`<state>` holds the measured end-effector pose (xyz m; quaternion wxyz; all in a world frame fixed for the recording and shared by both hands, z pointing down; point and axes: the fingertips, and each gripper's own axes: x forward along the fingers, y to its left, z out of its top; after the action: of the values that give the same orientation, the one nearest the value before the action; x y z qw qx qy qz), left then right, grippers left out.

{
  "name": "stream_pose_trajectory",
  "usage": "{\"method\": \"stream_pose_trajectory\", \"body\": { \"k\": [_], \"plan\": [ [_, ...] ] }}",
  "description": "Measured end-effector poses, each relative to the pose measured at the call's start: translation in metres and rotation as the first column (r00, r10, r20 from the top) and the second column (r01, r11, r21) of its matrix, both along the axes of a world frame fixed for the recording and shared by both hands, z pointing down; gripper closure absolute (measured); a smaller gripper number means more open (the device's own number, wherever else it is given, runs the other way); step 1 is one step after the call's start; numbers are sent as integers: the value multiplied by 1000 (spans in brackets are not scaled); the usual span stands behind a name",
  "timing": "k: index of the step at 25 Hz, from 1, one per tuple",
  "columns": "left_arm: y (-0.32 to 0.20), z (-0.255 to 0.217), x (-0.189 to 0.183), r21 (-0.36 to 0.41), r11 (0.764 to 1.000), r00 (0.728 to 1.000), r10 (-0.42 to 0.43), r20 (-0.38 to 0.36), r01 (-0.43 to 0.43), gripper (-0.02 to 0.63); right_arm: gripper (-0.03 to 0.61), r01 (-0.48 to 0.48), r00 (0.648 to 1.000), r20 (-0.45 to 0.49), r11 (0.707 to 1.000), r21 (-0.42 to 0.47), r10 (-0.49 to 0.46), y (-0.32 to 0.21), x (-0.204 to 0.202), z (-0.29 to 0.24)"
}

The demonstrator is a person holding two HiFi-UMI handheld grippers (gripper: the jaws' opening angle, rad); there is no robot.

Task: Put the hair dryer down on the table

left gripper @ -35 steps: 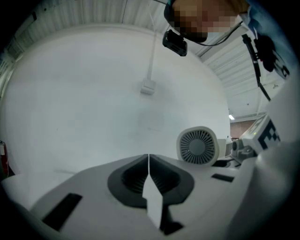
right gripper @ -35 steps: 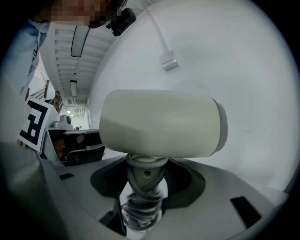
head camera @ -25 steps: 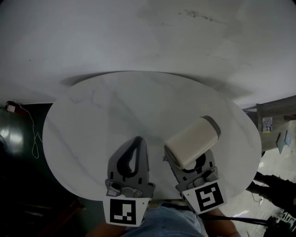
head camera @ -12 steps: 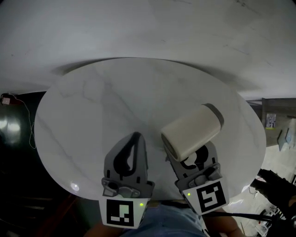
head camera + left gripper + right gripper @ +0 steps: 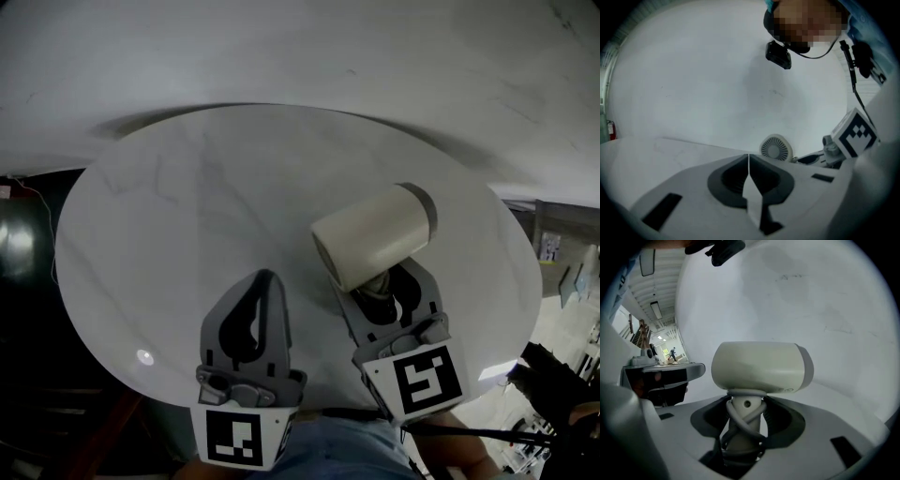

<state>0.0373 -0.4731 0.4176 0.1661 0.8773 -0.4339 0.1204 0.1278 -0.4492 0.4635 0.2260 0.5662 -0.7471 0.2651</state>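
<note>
A cream hair dryer [image 5: 375, 234] with its cord wound round the handle is held over the round white marble table [image 5: 187, 206]. My right gripper [image 5: 386, 298] is shut on the handle [image 5: 744, 425], and the barrel [image 5: 761, 367] stands crosswise above the jaws. In the left gripper view the dryer's round rear grille [image 5: 776, 148] shows beyond the jaws. My left gripper [image 5: 262, 281] hovers beside it over the table's near part, jaws shut with nothing between them [image 5: 748, 161].
The table's near rim [image 5: 122, 375] lies just ahead of both grippers. Dark floor with a cable [image 5: 23, 272] is to the left. A grey cabinet [image 5: 562, 234] stands to the right.
Both grippers have moved forward over the table with the hair dryer, and the dryer's barrel has risen and turned a little to the left.
</note>
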Motion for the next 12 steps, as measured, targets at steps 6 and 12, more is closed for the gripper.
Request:
{"method": "stream_pose_trajectory", "body": {
  "k": [6,12],
  "plan": [
    [-9,15,-12,-36,999,999,-31,12,32,601,359,16,1000,-6,992,-123,-17,-11,-6,23],
    [-19,26,-20,-54,997,998,-56,1,56,601,359,21,999,-18,974,-226,-26,-18,-10,47]
  ]
}}
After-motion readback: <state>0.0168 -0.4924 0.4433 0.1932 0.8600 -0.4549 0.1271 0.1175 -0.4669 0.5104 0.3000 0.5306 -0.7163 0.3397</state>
